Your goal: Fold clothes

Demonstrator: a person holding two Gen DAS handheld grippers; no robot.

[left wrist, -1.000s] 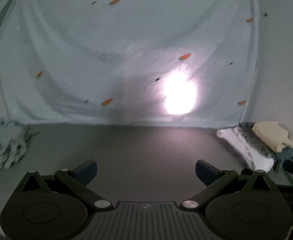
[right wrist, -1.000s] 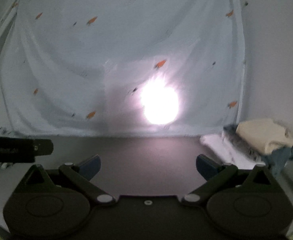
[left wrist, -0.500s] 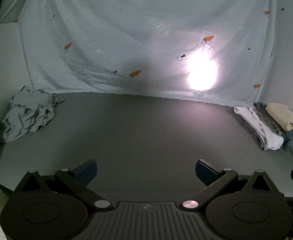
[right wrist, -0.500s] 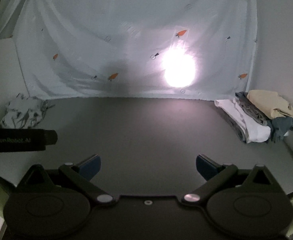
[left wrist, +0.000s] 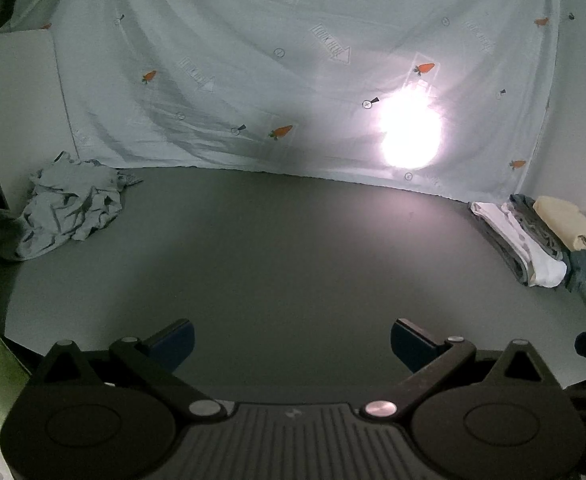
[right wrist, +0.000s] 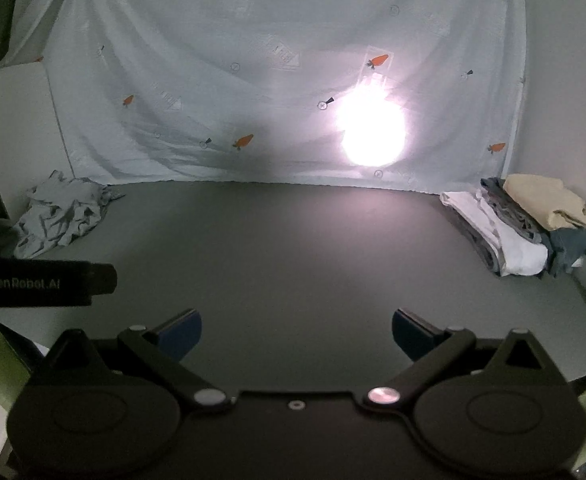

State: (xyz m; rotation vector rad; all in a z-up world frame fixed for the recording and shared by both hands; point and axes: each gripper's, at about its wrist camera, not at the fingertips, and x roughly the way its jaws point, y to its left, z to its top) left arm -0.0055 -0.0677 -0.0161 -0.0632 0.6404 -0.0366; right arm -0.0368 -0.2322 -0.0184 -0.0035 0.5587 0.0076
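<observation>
Both tongs, left and right, had drawn back from the sheet; we held them wide open, empty, above the bench.

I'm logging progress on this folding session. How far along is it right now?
Done: a stack of folded clothes sits at the table's far right. In hand: nothing; the left gripper and right gripper are both open and empty above the bare table. Left: the crumpled grey garment at the far left lies unfolded.
</observation>
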